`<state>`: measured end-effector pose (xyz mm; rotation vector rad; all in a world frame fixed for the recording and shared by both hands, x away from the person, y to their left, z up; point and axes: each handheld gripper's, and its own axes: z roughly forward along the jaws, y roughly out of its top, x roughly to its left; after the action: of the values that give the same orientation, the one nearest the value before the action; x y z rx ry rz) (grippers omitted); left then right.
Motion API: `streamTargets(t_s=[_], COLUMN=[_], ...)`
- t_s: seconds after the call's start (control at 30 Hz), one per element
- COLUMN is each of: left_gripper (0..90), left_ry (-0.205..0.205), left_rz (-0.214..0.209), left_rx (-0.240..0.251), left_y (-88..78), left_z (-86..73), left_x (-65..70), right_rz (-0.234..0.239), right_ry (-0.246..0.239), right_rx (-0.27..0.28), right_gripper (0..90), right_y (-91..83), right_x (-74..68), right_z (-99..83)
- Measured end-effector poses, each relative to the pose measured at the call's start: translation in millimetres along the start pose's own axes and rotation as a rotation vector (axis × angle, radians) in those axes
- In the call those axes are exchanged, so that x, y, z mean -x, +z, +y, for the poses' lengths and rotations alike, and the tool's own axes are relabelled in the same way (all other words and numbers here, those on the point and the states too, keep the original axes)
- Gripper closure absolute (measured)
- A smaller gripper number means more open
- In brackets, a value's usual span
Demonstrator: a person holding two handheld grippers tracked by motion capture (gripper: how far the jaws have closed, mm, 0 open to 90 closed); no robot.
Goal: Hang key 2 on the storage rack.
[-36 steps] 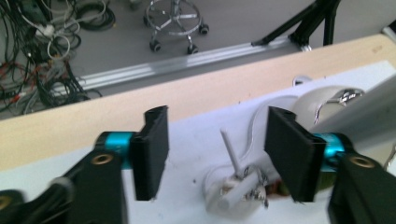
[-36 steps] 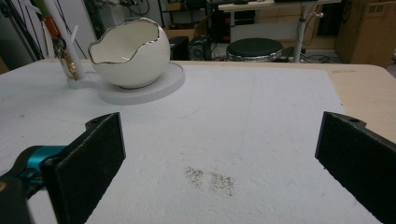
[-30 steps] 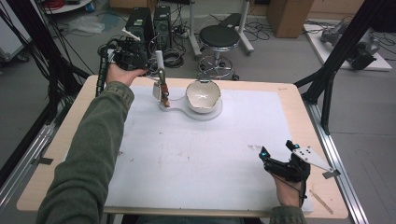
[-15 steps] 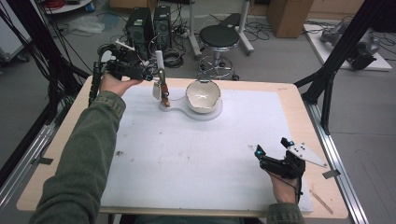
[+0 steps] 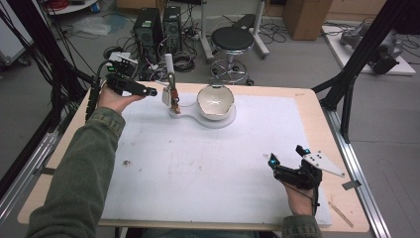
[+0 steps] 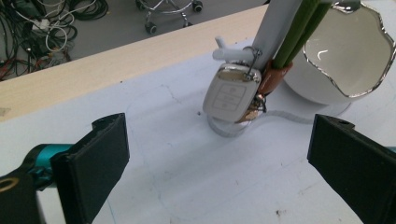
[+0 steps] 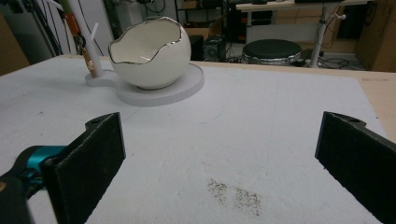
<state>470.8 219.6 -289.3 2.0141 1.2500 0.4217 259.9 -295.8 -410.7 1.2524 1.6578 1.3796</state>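
Note:
A white key fob point(image 6: 231, 95) hangs from a peg on a thin white stand point(image 5: 171, 74) at the table's far side, with green stems beside the post. To its right, an egg-shaped white bowl point(image 5: 214, 101) with a silver rim sits on the stand's round base point(image 5: 225, 121). My left gripper point(image 5: 150, 92) lies just left of the fob, apart from it. Its jaws have just been opening and stand wide with nothing between them point(image 6: 219, 172). My right gripper point(image 5: 286, 154) rests near the front right, open and empty point(image 7: 224, 163), facing the bowl point(image 7: 149, 51).
A white mat point(image 5: 208, 168) covers most of the wooden table point(image 5: 302, 96). Black frame posts point(image 5: 346, 84) rise at both sides. Behind the table stand a stool point(image 5: 233, 39) and computer towers point(image 5: 156, 27). A thin stick point(image 5: 341, 213) lies near the front right corner.
My left gripper has drawn back leftward from the stand and its jaws have spread wider. The key fob stays hanging on the peg. My right gripper has hardly moved.

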Motion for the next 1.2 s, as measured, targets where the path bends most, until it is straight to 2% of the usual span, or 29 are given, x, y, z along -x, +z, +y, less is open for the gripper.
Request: streamTargets(t_s=[0.17,0.27,0.4,0.97,1.2], left_gripper=[6.0,6.0,6.0,6.0,6.0], left_ry=[0.018,0.044,0.06,0.072,0.068], left_rz=[0.006,0.027,0.011,0.003,-0.001], left_rx=[-0.004,0.029,0.057,0.081,0.104], left_y=[-3.0,-8.6,-13.9,-22.9,-31.1], left_z=[-9.8,-14.4,-22.3,-43.9,-61.1], left_x=[0.6,4.2,11.0,14.2,14.3], right_rz=[0.001,0.004,0.004,0.001,0.001], right_ry=[0.001,-0.001,-0.002,0.005,0.003], right_rx=[-0.007,-0.008,-0.009,-0.015,-0.014], right_gripper=[0.5,0.4,0.4,0.4,0.4], right_y=[0.9,1.2,1.5,0.2,0.1], right_x=[-0.5,-0.6,-0.4,1.4,1.4], right_z=[-0.2,-0.2,-0.3,-0.8,-1.0])
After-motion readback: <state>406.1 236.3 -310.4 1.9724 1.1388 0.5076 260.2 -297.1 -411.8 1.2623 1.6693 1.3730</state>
